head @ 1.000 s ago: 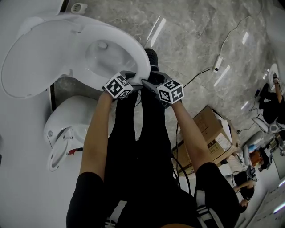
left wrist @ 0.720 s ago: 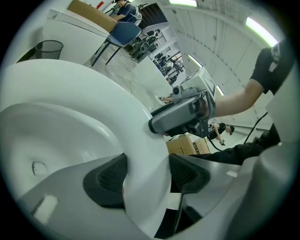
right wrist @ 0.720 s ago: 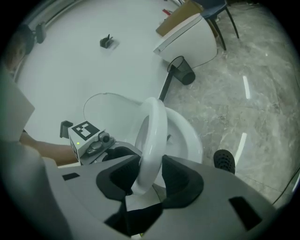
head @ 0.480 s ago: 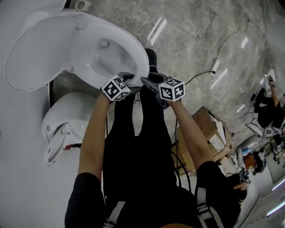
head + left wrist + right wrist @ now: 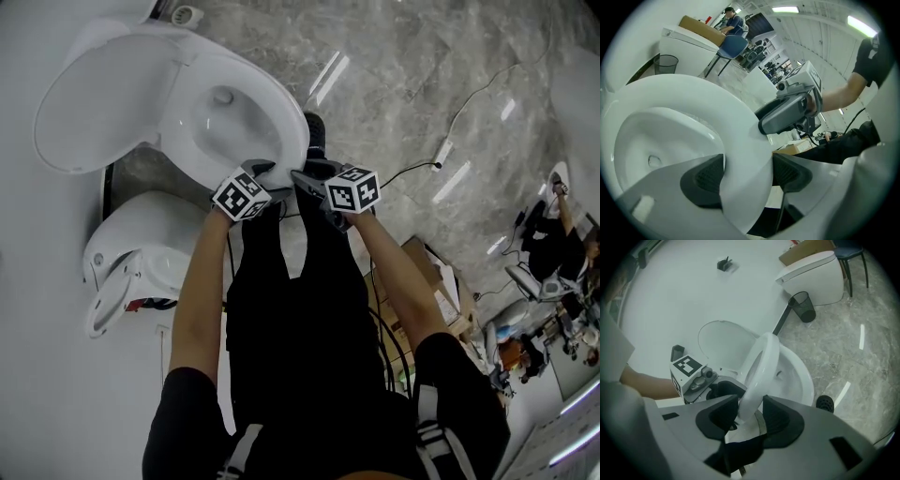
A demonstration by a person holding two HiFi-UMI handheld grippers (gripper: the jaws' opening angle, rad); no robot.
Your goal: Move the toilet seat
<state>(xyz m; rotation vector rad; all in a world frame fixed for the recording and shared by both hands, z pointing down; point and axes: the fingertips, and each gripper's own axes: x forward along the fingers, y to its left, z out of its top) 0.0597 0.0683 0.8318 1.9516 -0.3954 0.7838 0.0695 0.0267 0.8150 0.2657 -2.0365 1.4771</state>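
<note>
Head view: my left tool [image 5: 262,172] and right tool [image 5: 302,175] meet on the seat [image 5: 287,127] at the front of the toilet bowl [image 5: 220,117].

Left gripper view: its jaws are opening, with the seat's rim between them.

Right gripper view: its jaws are clamped on the tilted seat.

I'm mid-lift. Next, I'd swing it toward the lid [image 5: 103,103].

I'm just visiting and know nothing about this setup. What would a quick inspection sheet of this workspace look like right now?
Surface: glossy grey marble floor.
Job's things: toilet seat tilted partway up over the bowl; lid raised.
Clutter: cardboard box, second white toilet, wire bin.
Grippers: right hand-held gripper clamped on the seat's edge; left hand-held gripper with jaws opening, seat edge between them.
Cables: power strip with cord on the floor.
Surroundings: people at far right; blue chair beyond.
</note>
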